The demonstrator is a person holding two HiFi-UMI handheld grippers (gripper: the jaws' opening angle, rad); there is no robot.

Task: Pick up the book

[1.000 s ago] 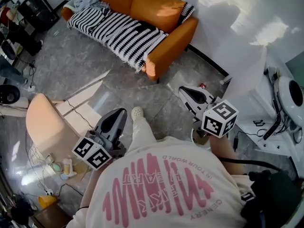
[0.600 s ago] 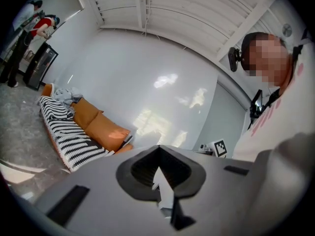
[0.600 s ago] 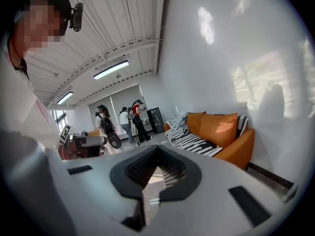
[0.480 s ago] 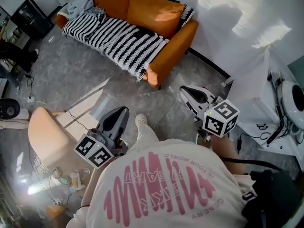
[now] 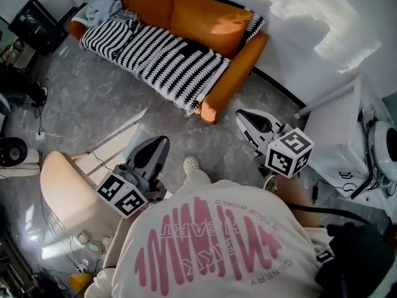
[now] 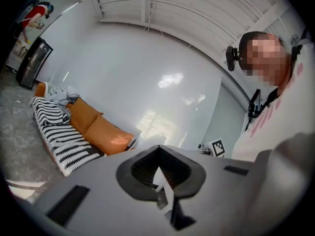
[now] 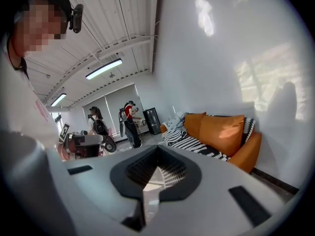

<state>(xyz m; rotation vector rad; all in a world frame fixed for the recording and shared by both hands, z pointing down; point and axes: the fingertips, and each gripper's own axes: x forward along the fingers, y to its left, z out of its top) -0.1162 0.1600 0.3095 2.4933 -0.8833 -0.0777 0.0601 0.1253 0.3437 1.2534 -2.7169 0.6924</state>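
**Head view.** Left tongs point(image 5: 152, 154) and right tongs point(image 5: 251, 121) are both closed and empty above the grey marbled floor point(image 5: 93, 104). No book is visible. Judged hazard: the thin cable beside the peach rounded chair point(image 5: 62, 179) could snag a foot. Against a second ago, the orange fabric sofa point(image 5: 205, 23) sits lower in frame and the white shoe point(image 5: 191, 164) has shifted.

**Left gripper view.** Jaws are together with nothing between them. No book is visible.

**Right gripper view.** Jaws are likewise together. If they arrive shut, they would likely shove the book rather than grasp it.
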